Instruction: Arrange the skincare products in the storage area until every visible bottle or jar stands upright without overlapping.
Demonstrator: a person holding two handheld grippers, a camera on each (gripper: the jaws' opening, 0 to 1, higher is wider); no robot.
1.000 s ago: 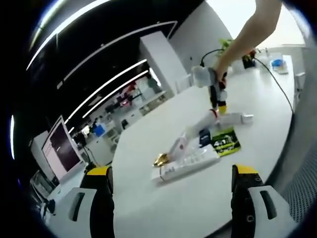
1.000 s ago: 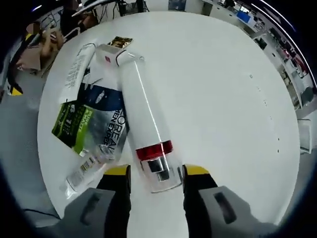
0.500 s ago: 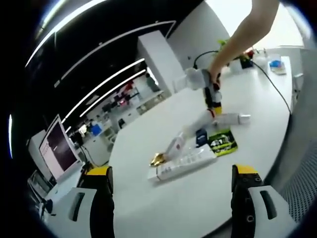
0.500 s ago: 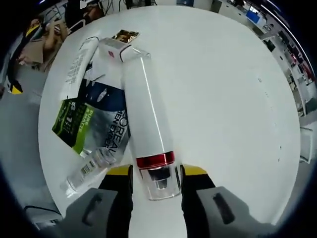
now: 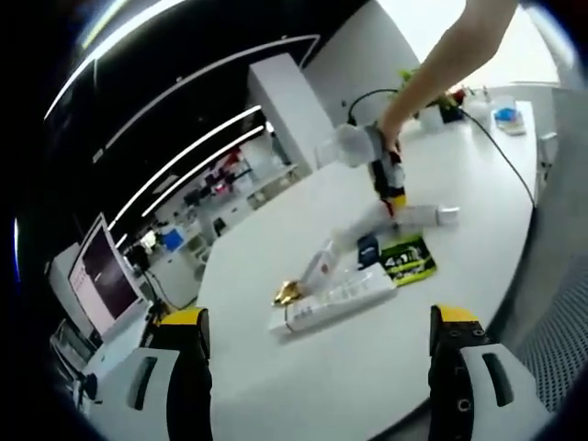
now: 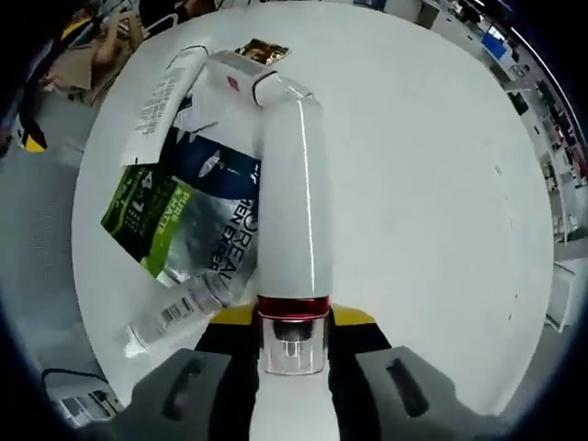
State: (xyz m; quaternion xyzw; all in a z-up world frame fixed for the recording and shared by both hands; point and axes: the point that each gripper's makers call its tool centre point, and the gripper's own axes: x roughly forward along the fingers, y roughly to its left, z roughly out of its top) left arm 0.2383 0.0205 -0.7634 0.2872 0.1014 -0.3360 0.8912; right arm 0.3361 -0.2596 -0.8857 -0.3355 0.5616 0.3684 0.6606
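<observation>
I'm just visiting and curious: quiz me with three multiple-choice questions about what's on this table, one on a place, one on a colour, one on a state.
1. Where does the green sachet lie?
A. Beside the white bottle
B. On a chair
C. On a shelf

2. What colour is the band near the white bottle's clear cap?
A. Blue
B. Red
C. Yellow

3. How is the right claw?
A. Wide open, away from everything
B. Closed on the white bottle's cap end
C. Closed on the green sachet

Answers: 1 A, the sachet lies flat on the white table next to the bottle. 2 B, a red ring sits just above the cap. 3 B, both jaws press the cap.
</observation>
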